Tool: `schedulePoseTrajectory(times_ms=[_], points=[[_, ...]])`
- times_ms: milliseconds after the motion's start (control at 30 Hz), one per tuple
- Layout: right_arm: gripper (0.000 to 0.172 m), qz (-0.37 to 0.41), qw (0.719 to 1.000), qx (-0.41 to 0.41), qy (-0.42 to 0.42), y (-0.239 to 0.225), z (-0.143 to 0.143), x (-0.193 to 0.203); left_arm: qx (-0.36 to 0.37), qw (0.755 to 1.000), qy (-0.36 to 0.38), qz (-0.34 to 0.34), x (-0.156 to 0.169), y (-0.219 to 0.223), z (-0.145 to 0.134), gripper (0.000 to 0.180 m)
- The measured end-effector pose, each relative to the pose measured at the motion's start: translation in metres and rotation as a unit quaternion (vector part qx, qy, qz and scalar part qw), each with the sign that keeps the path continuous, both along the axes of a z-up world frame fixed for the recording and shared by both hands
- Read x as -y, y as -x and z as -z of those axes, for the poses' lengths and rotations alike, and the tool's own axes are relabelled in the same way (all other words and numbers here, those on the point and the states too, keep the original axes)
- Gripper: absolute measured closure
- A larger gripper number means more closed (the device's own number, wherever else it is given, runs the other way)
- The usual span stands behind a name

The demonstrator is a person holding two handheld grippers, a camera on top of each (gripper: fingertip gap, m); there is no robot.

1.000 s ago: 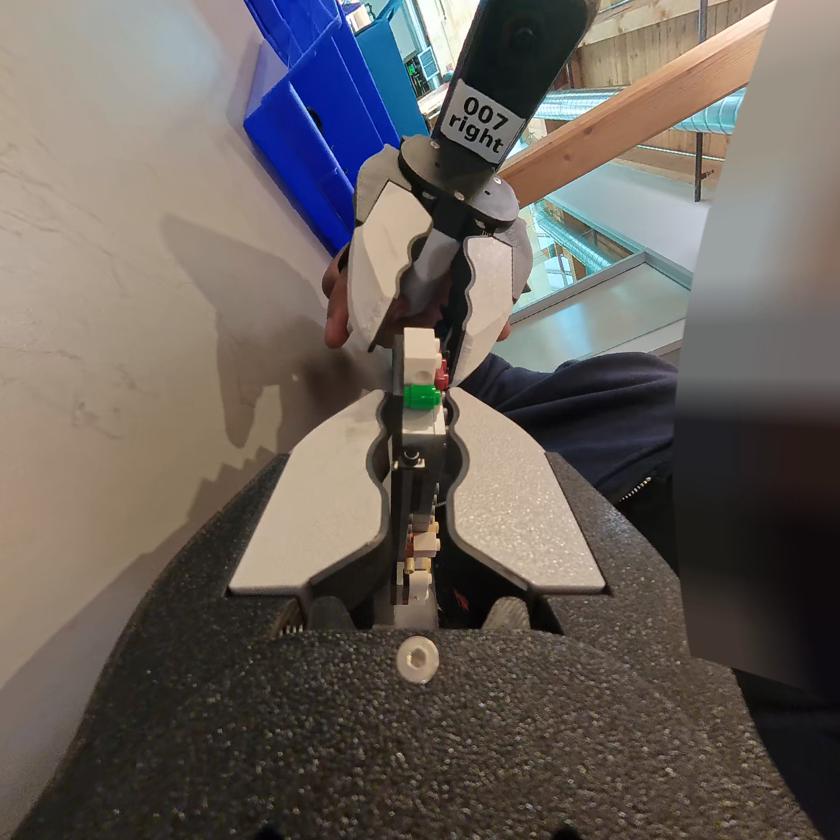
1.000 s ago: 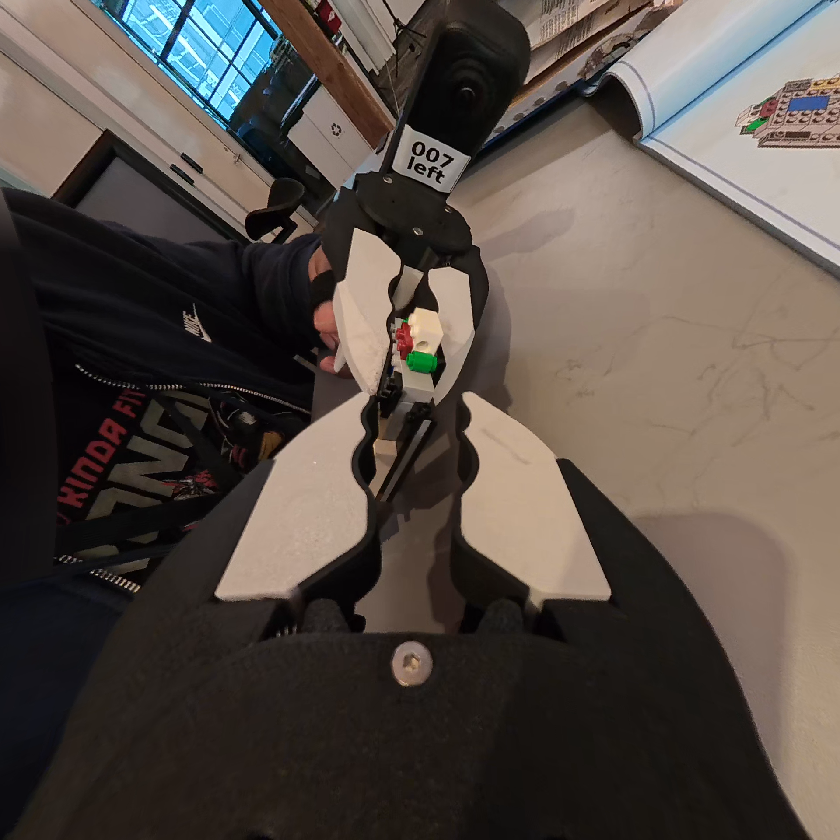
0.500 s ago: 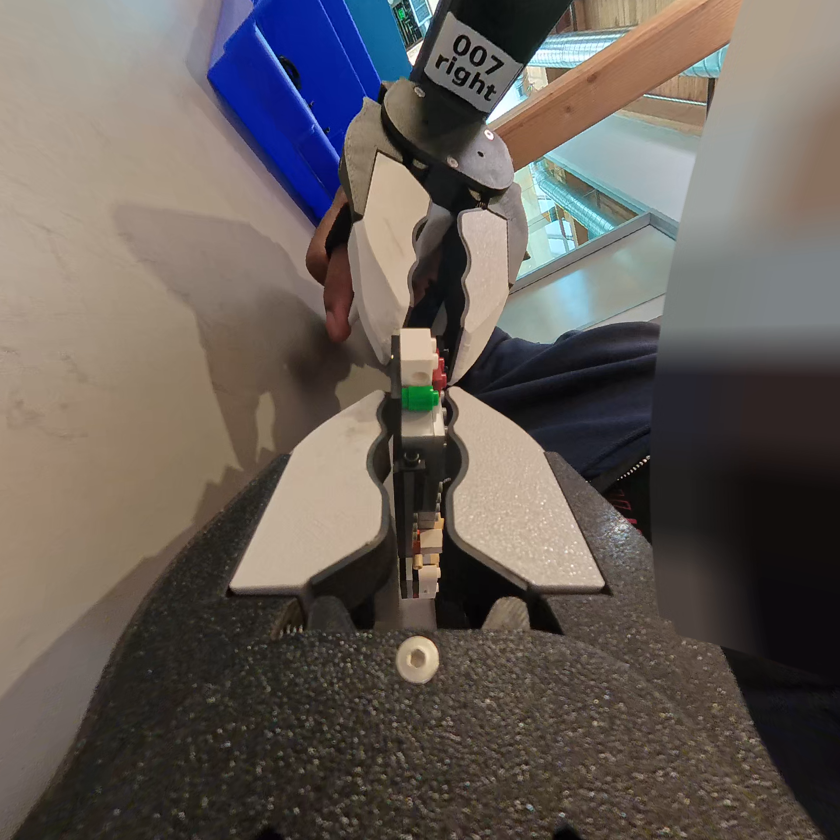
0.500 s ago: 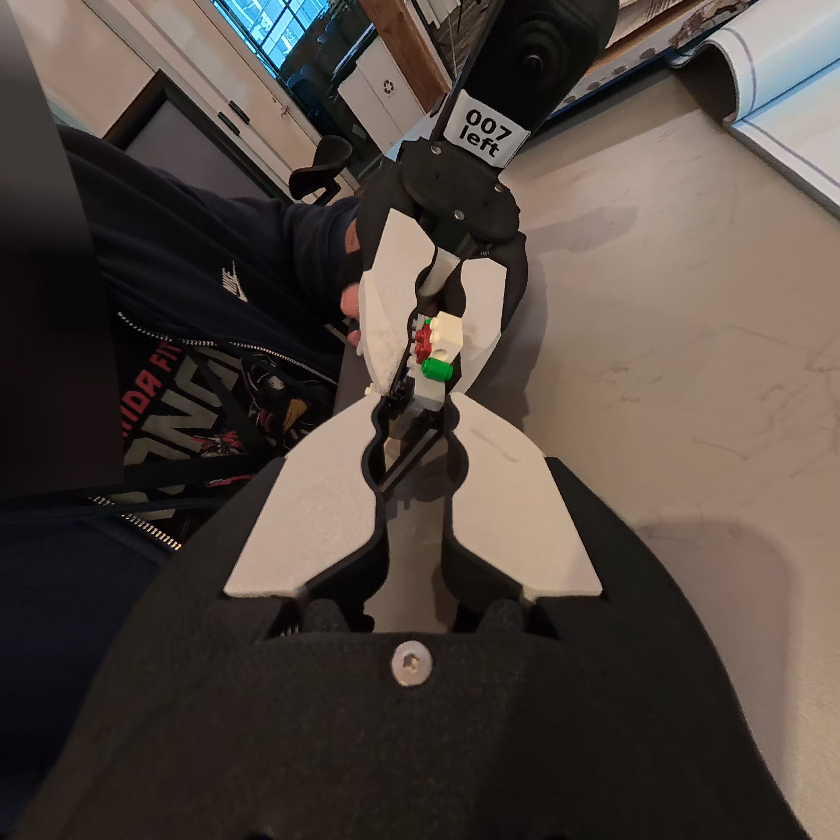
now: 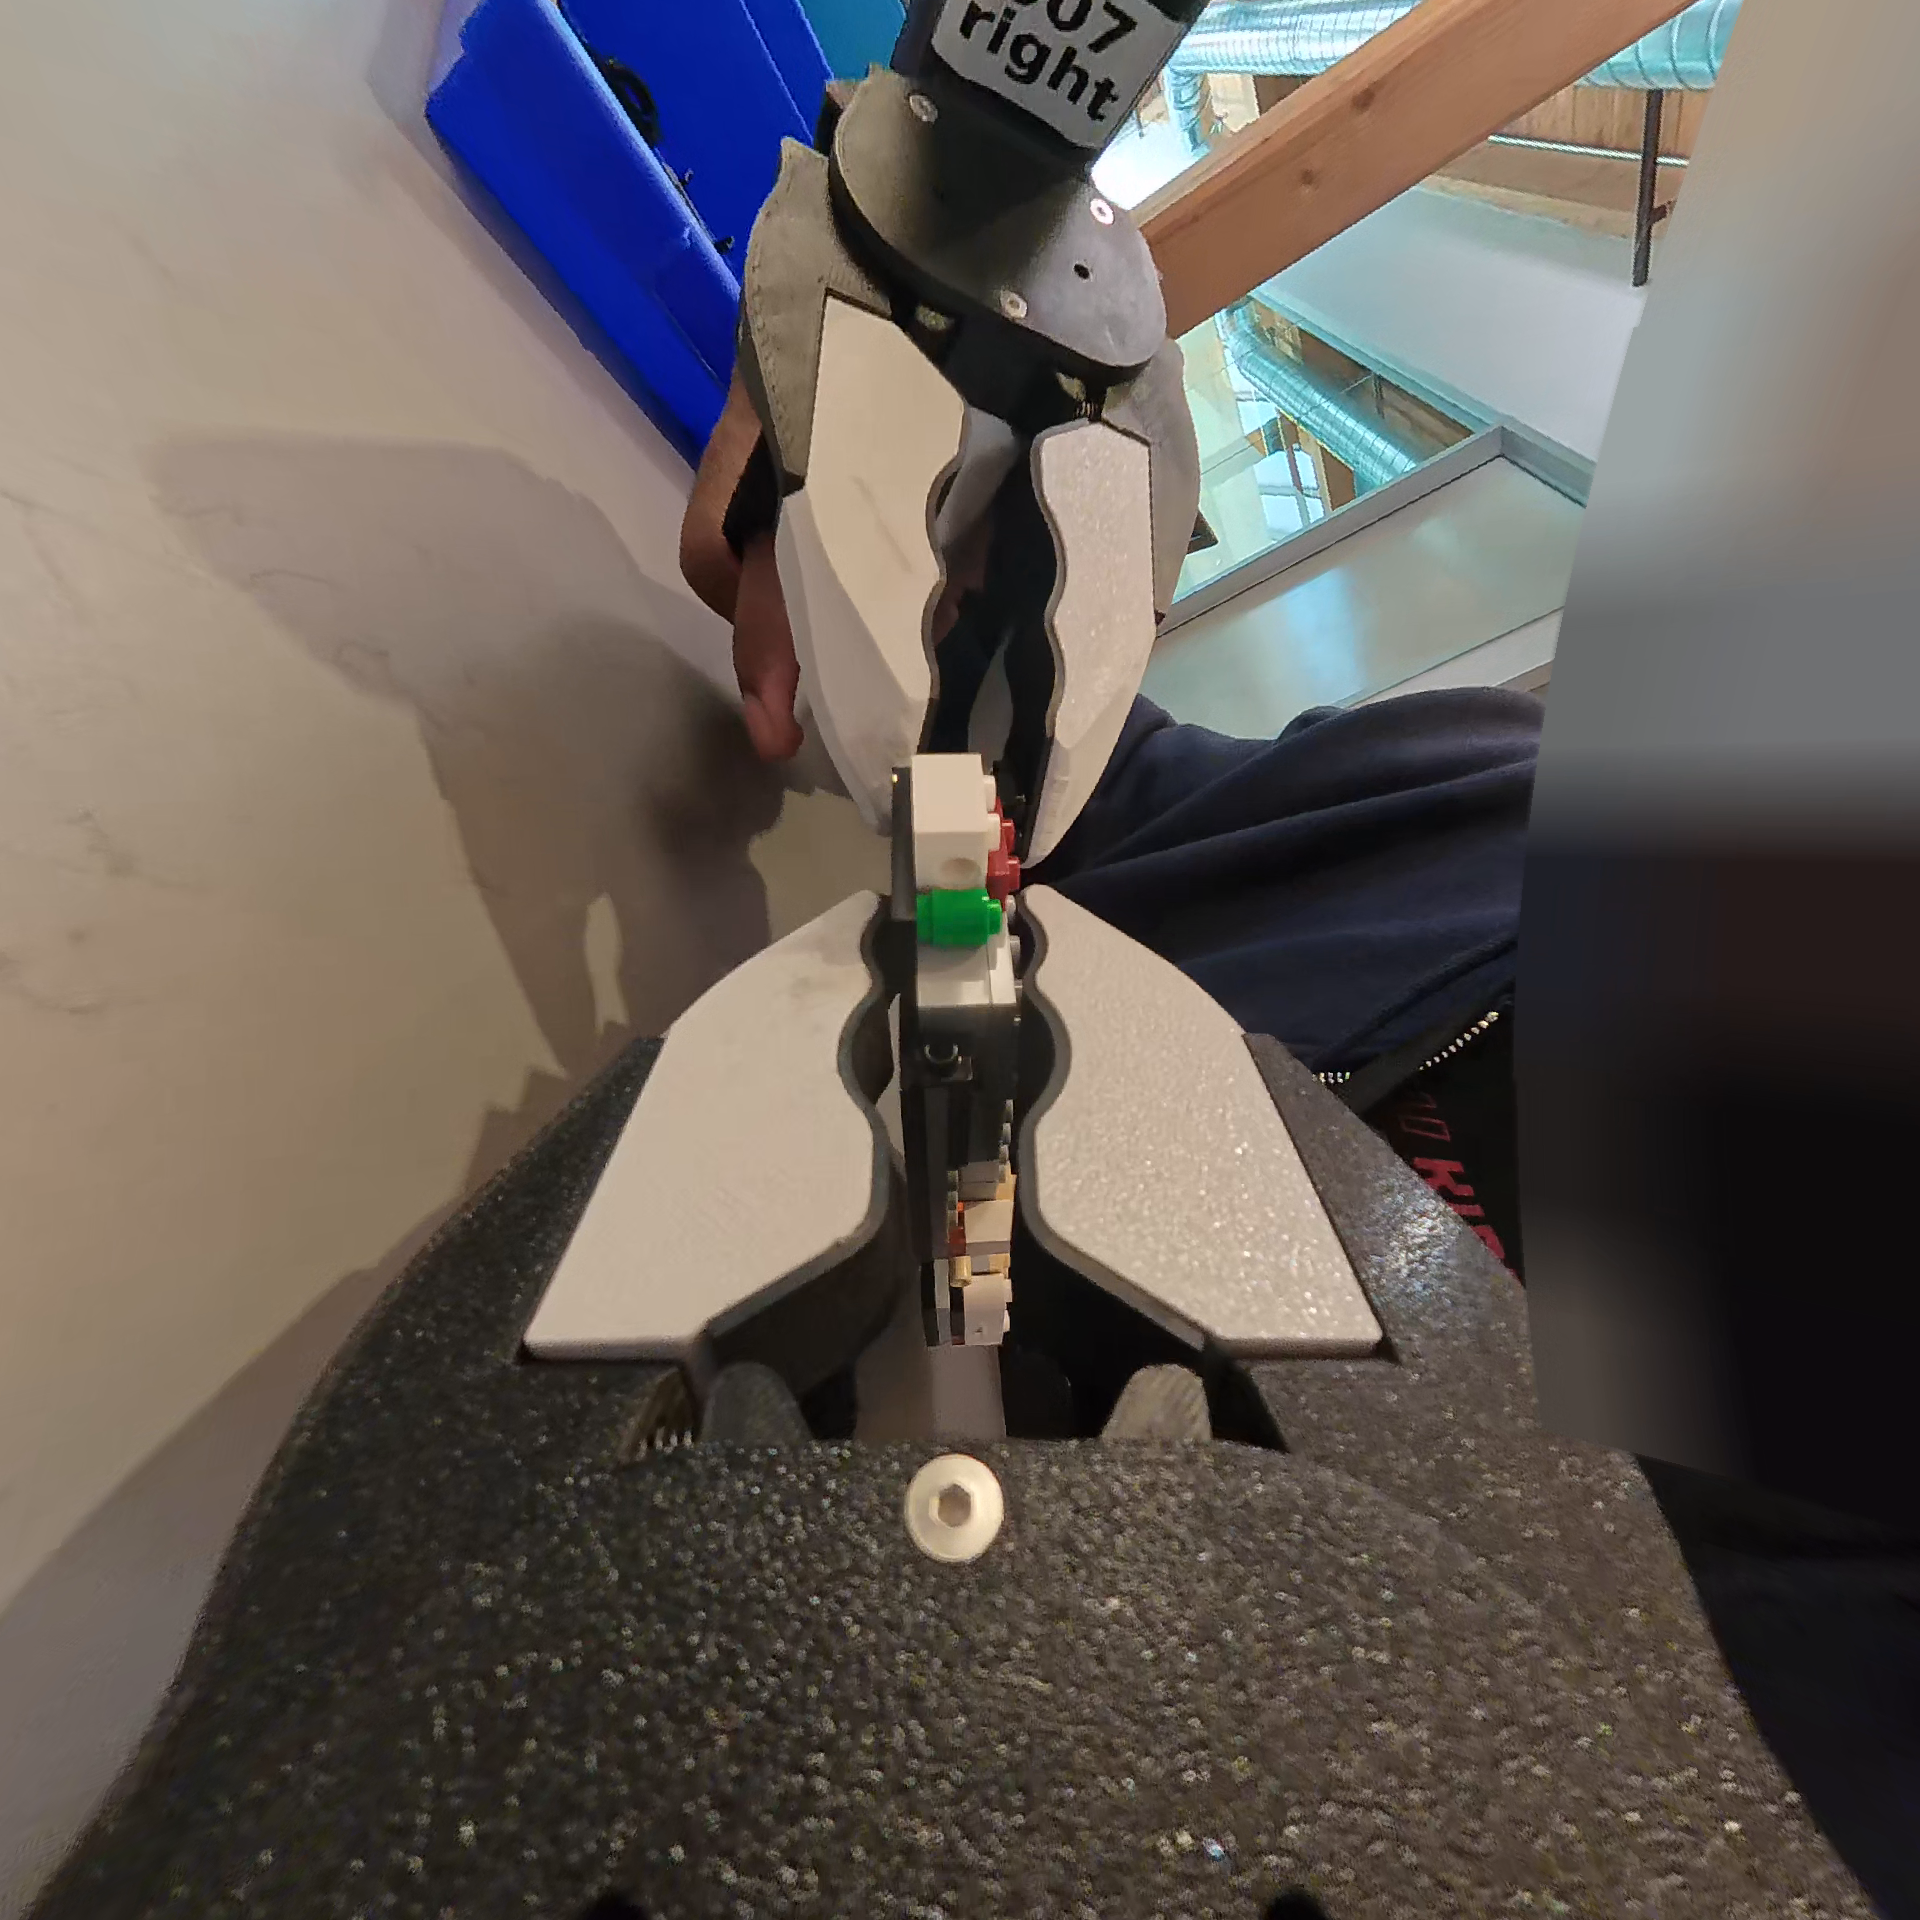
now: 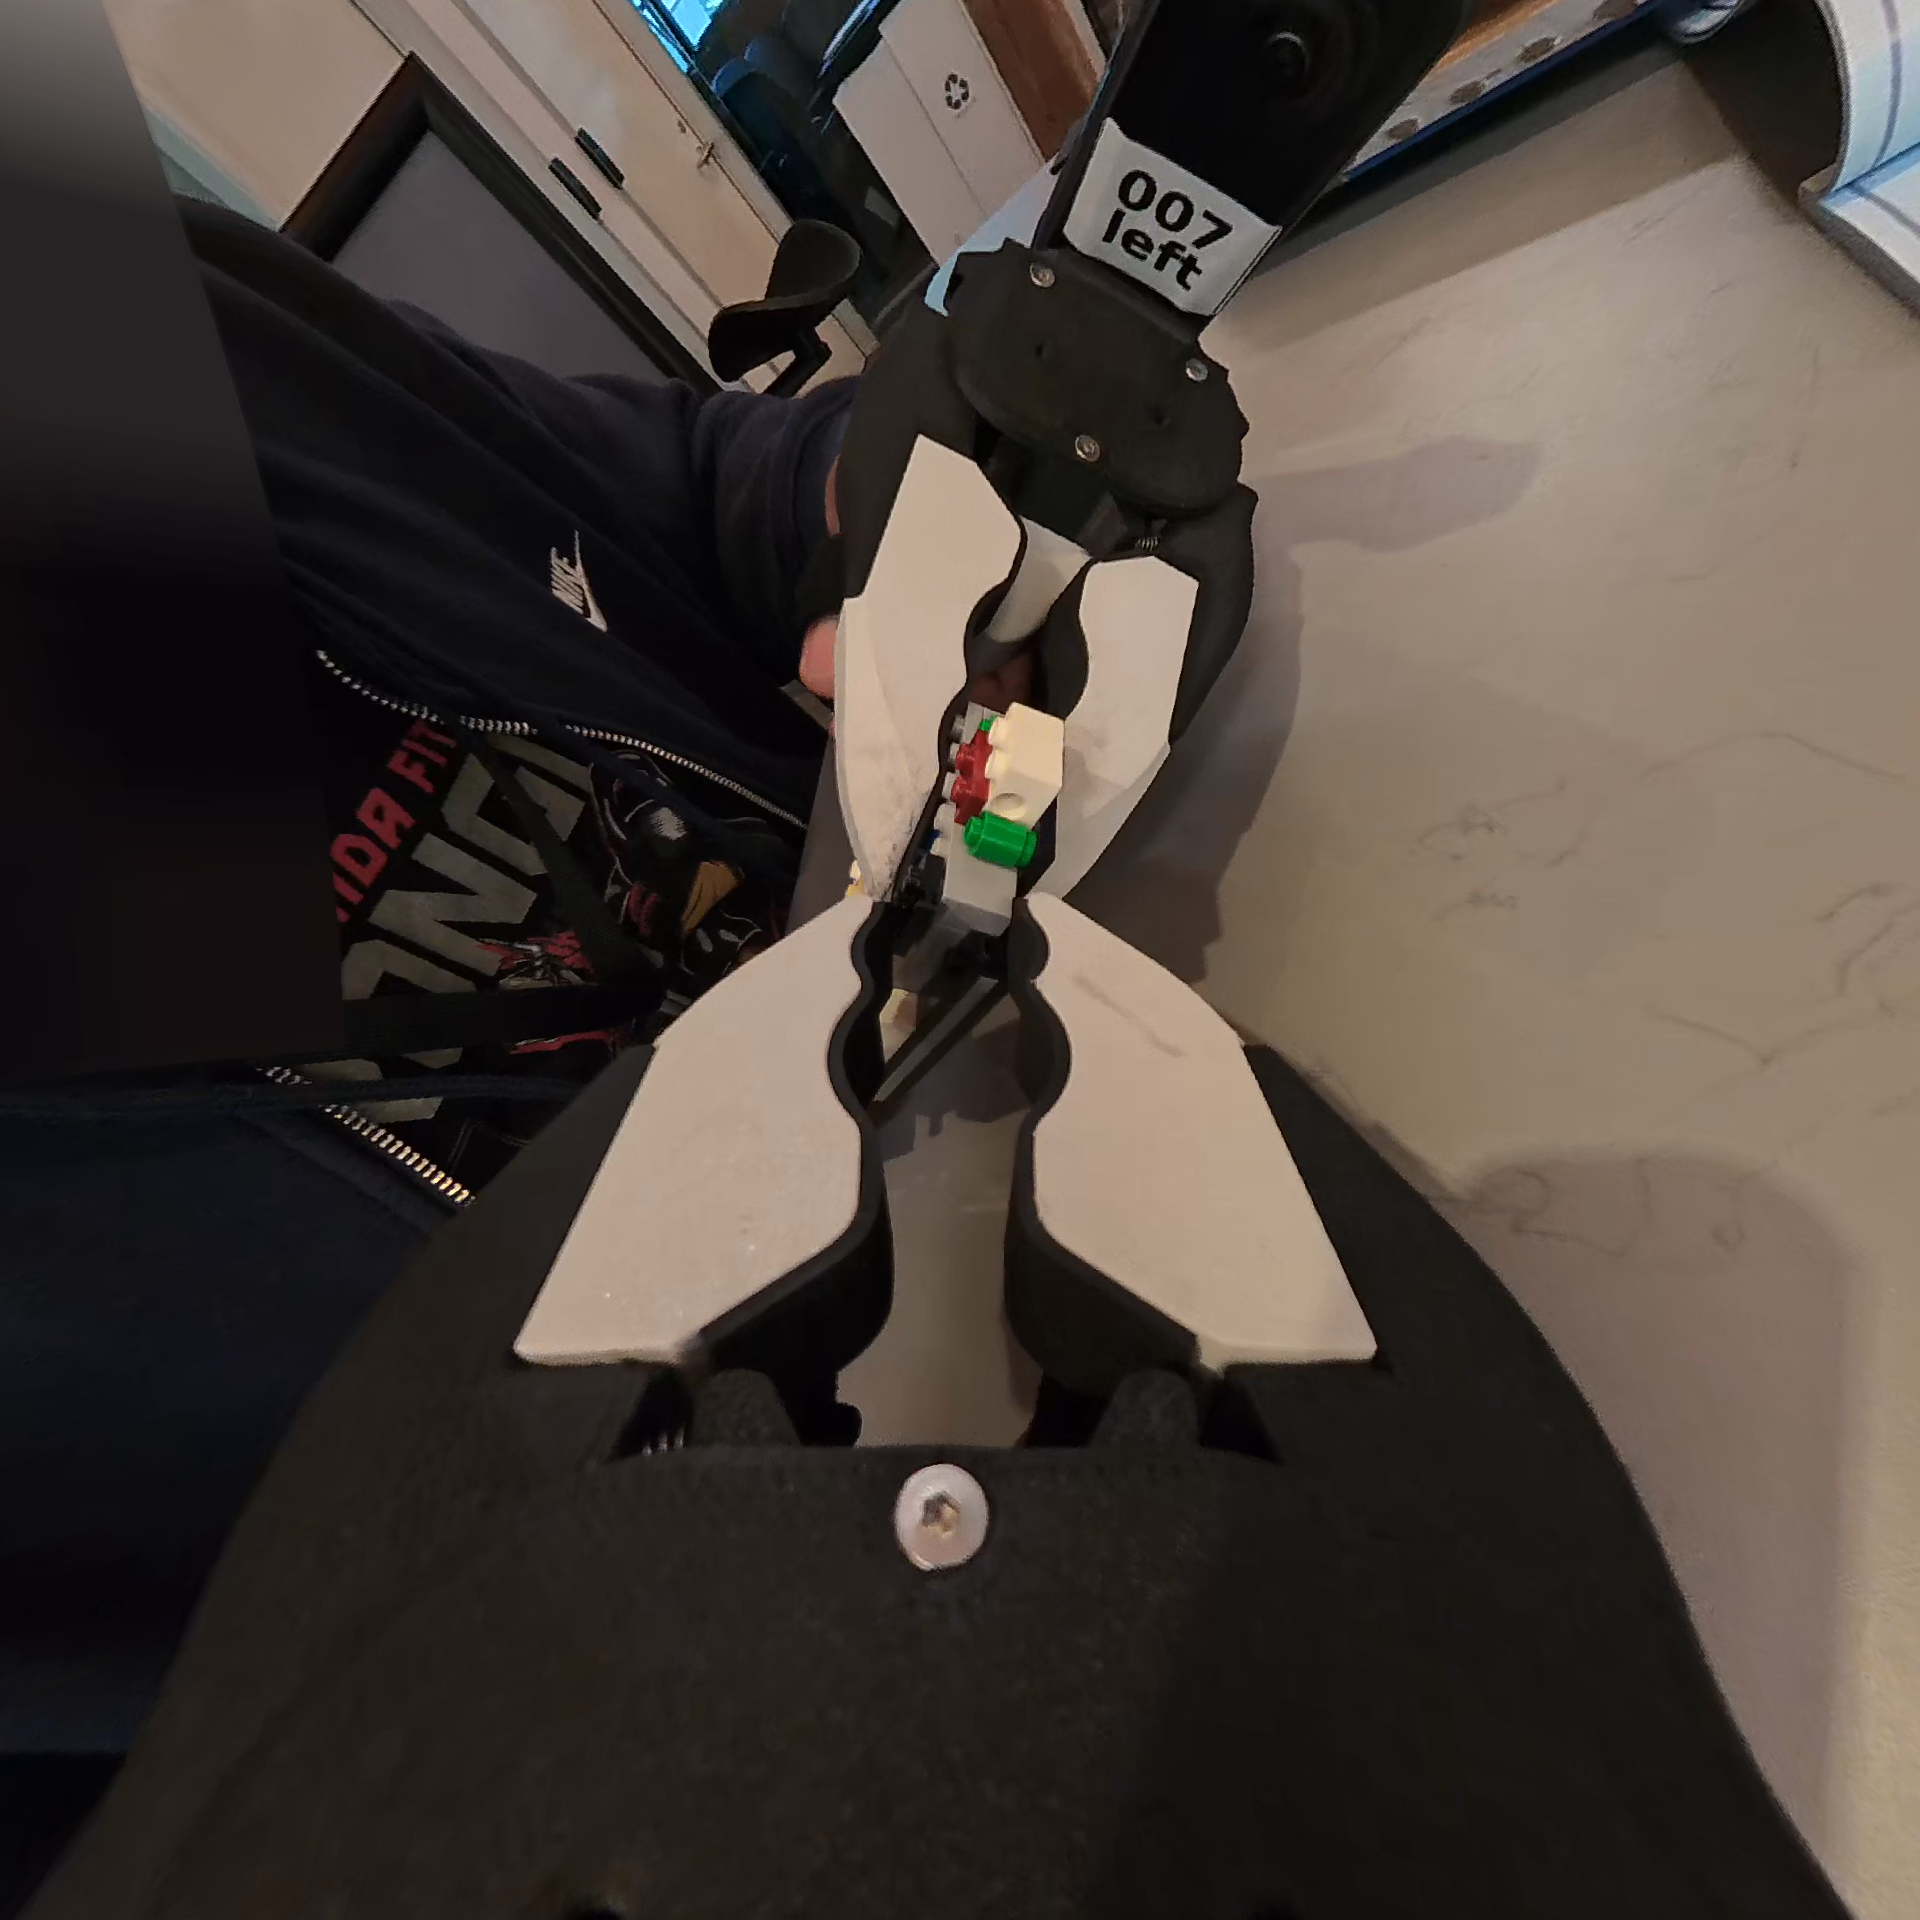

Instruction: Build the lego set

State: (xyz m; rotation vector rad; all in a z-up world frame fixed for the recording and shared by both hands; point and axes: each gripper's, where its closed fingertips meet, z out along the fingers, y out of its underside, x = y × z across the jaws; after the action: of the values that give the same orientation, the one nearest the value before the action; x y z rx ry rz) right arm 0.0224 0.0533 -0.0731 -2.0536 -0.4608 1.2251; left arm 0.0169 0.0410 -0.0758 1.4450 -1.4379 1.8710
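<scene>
A small brick model is held in the air between my two grippers, which face each other tip to tip. It has a black plate, a grey block (image 5: 961,1003), a white brick (image 5: 948,816), a green round stud (image 5: 956,916) and dark red pieces (image 5: 1003,847). My left gripper (image 5: 956,914) is shut on the model's grey and black part. My right gripper (image 6: 945,920) is shut on the model's end by the grey block (image 6: 977,883). In the left wrist view the right gripper (image 5: 961,816) flanks the white brick and red pieces. The white brick (image 6: 1031,756) and green stud (image 6: 997,840) lie between the left gripper's fingers (image 6: 883,748).
A pale marble-look tabletop (image 6: 1558,831) lies below. Blue bins (image 5: 623,208) stand at its far side, under a wooden beam (image 5: 1351,135). An open booklet (image 6: 1881,125) lies at the top right. A person in a dark jacket (image 6: 468,520) is close, a hand (image 5: 758,665) behind the right gripper. The grippers are tip to tip, or close to it.
My right gripper moved in closer and its jaws came together on the end of the brick model. My left gripper kept its hold on the model throughout.
</scene>
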Motion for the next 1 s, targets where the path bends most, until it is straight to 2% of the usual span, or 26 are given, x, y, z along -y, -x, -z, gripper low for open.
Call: schedulePoseTrajectory(times_ms=[133, 500, 633, 733, 1000], points=[[0.15, 0.002, 1.0, -0.007, 0.004, 0.0, 0.0, 0.0, -0.003, 1.0, 0.006, -0.001, 0.0, -0.001, 0.0, 0.161], [0.141, 0.087, 0.996, -0.024, 0.001, -0.013, -0.004, -0.016, -0.001, 0.999, 0.016, -0.045, -0.013, -0.01, -0.002, 0.161], [0.142, 0.096, 0.995, -0.036, 0.004, -0.012, -0.004, -0.02, 0.001, 0.999, 0.011, -0.05, -0.013, -0.01, -0.002, 0.161], [0.149, 0.097, 0.994, -0.049, 0.005, -0.01, -0.005, -0.021, 0.001, 0.998, 0.007, -0.056, -0.015, -0.011, -0.001, 0.161], [0.15, 0.094, 0.994, -0.06, 0.001, -0.009, -0.008, -0.02, 0.016, 0.998, -0.007, -0.058, -0.014, -0.01, -0.004, 0.161]])
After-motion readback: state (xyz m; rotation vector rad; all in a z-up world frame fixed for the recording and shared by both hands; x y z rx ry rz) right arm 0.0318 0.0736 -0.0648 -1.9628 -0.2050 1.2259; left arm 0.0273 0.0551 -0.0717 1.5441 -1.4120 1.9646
